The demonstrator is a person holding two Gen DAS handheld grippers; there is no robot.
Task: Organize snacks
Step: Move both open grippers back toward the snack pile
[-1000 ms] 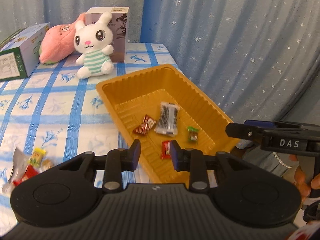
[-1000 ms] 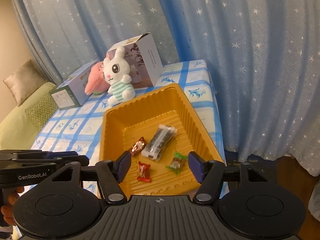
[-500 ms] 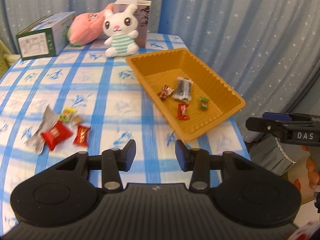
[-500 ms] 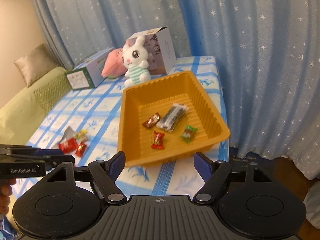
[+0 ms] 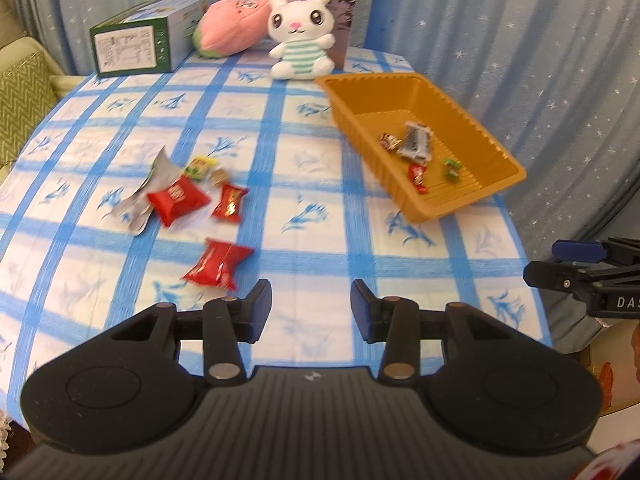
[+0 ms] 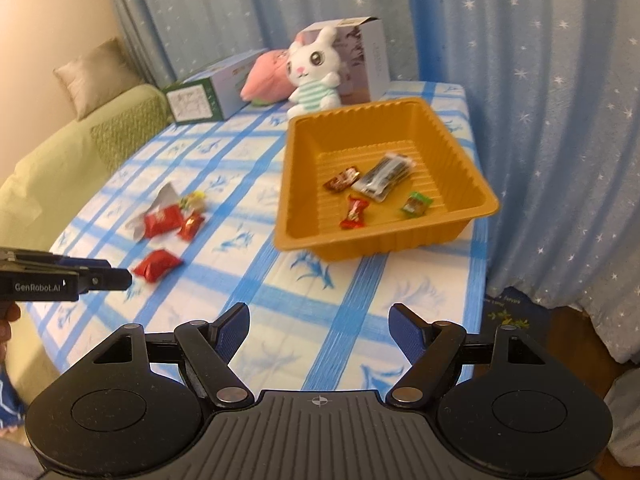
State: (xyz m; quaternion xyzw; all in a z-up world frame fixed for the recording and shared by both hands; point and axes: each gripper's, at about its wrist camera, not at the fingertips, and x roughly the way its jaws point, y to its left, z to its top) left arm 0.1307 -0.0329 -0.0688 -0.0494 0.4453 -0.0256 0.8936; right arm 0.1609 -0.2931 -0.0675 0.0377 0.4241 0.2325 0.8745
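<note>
Both grippers hung empty over the near edge of the blue-checked tablecloth (image 5: pixel 304 216). The left gripper (image 5: pixel 311 307) had its jaws apart; the right gripper (image 6: pixel 319 324) stood wider, both having just been opening. Left of the orange tray (image 6: pixel 472 176), which held four snacks, loose red packets (image 5: pixel 218 266) lay on the cloth.

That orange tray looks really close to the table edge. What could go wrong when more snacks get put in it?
1. The orange tray sits near the table's corner, with one corner apparently just past the edge; a nudge while dropping a snack could tip it off.
2. The loose snacks lie bunched: the big red packet touches a silver wrapper and sits close to small candies, so the left gripper, now open and empty, might grab two.
</note>
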